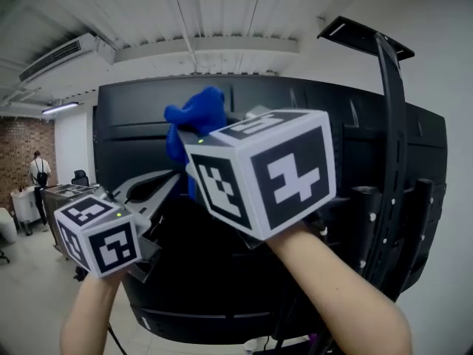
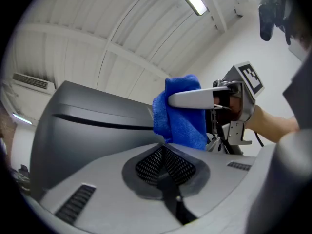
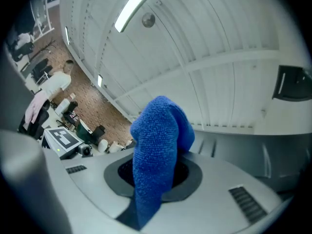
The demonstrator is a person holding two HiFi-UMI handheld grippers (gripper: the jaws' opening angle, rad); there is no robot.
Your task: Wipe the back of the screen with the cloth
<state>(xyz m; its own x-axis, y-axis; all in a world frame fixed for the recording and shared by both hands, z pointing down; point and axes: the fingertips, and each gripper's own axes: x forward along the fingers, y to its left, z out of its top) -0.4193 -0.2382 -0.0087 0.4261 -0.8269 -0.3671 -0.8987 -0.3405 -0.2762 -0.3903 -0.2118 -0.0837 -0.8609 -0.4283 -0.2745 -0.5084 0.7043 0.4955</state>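
A blue cloth point(image 1: 196, 120) is held against the upper part of the back of the screen point(image 1: 355, 168), just below its top edge and towards its left half in the head view. The right gripper point(image 3: 153, 177) is closed on the cloth: in the right gripper view 1 fold is pinched between the 2 jaws, and the rest is bunched up past their tips as a thick, loose wad. The left gripper point(image 2: 165, 165) is held lower and further to the screen's left side. Its jaws are pressed together with nothing between them, and contact with the screen cannot be confirmed. The cloth is judged to be light, soft and limp, with a looped pile that should cling to the dark shell, not slide off it. It is best gripped through a doubled fold near its middle, as it is now, so that a padded face is presented to the screen and no hard jaw tip is dragged over the plastic. The screen's back is judged to be stiff, smooth and easily marked, and it appears to be carried on a black mounting arm point(image 1: 390, 139) at its right side. Light pressure is therefore advised, and the ribs and slots near that arm could snag the loose wad.
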